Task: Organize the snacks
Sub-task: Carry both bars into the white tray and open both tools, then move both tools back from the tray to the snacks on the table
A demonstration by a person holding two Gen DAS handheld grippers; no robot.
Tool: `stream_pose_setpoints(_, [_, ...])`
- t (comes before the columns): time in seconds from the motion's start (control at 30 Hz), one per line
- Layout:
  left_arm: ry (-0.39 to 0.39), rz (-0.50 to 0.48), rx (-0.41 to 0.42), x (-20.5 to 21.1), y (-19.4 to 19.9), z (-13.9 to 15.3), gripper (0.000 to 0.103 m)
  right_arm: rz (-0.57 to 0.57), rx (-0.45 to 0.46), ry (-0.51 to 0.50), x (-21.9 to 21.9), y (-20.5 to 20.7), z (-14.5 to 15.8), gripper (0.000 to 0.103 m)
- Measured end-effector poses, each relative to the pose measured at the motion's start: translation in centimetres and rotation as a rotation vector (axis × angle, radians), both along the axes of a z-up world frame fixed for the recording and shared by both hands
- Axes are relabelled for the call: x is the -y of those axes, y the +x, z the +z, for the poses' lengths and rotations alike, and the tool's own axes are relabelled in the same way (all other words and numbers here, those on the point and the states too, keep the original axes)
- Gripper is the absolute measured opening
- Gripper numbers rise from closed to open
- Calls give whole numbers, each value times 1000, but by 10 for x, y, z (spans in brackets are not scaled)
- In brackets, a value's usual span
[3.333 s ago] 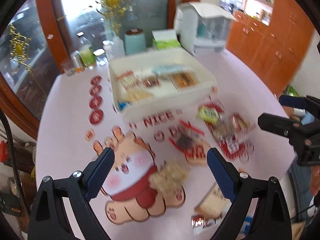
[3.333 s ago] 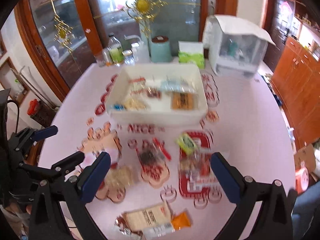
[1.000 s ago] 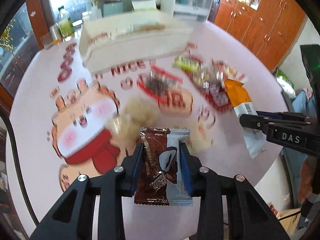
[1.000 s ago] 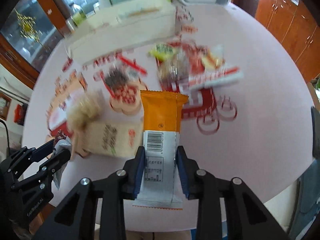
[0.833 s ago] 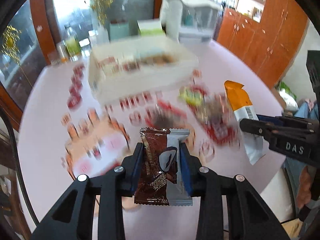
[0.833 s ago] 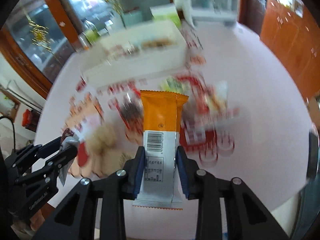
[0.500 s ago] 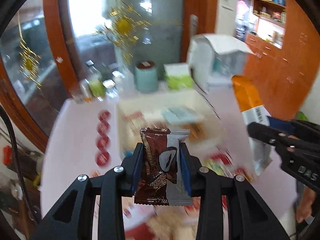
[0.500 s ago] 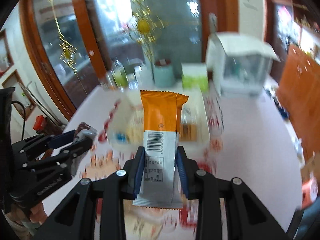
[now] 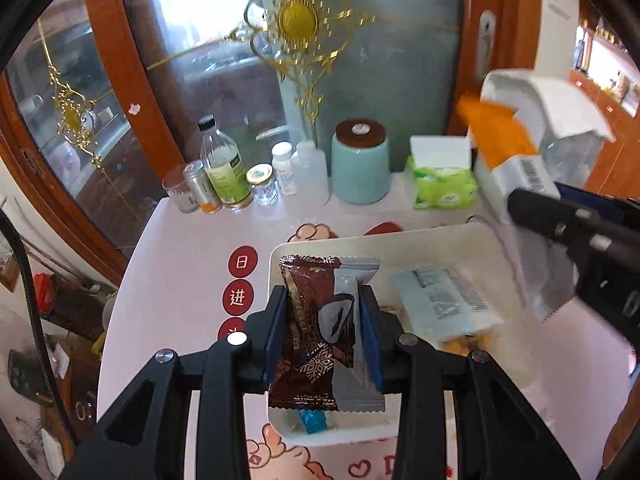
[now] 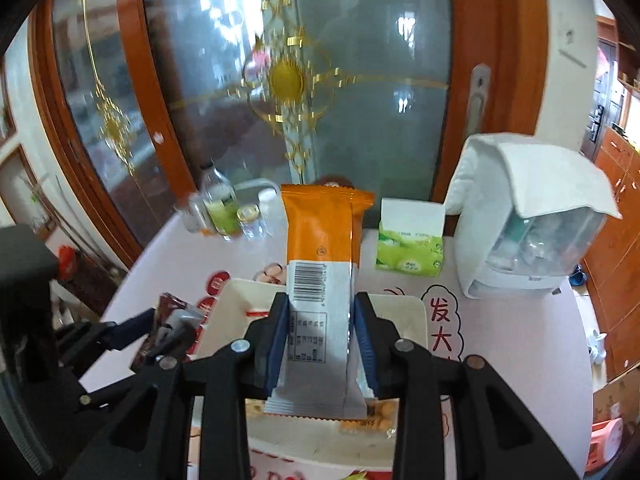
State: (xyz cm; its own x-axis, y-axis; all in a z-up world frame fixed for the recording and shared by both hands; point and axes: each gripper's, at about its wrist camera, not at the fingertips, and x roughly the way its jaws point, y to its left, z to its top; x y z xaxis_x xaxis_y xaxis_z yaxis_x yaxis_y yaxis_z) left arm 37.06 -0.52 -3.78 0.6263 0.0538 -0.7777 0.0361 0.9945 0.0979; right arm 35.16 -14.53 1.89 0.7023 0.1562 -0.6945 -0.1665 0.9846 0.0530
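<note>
Both tools have risen from the scattered snacks near the surface's front edge and now hang over the white bin [image 9: 496, 240]. Clamped between the left tool [image 9: 323, 338] pads is a brown-and-silver snack packet [image 9: 320, 300], held upright above the bin's left end, where a small blue wrapper [image 9: 314, 426] lies on the floor of the bin. The right tool [image 10: 322, 344] grips an orange-and-white snack packet [image 10: 324, 248] with a barcode, held upright over the bin's near side. Inside the bin lie a pale blue packet [image 9: 444, 300] and some crackers [image 10: 376, 410]. Behind the bin, on the pink surface [image 10: 516, 340], stand a green tissue pack [image 10: 410, 254], a teal jar [image 9: 361, 162], and several bottles [image 9: 224, 168].
</note>
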Motion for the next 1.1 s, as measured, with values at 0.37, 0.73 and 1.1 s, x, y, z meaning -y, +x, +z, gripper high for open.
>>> stream_pose_setpoints(0.37, [-9, 15, -70, 0, 3, -47, 94, 56, -126, 53, 6, 19, -61, 64])
stream_pose_setpoints(0.73, [-27, 13, -13, -1, -27, -25, 94, 20, -60, 54, 12, -17, -44, 64])
stream_pose_setpoints(1.1, [-45, -20, 67, -6, -74, 14, 94, -34, 11, 51, 9, -65, -24, 64])
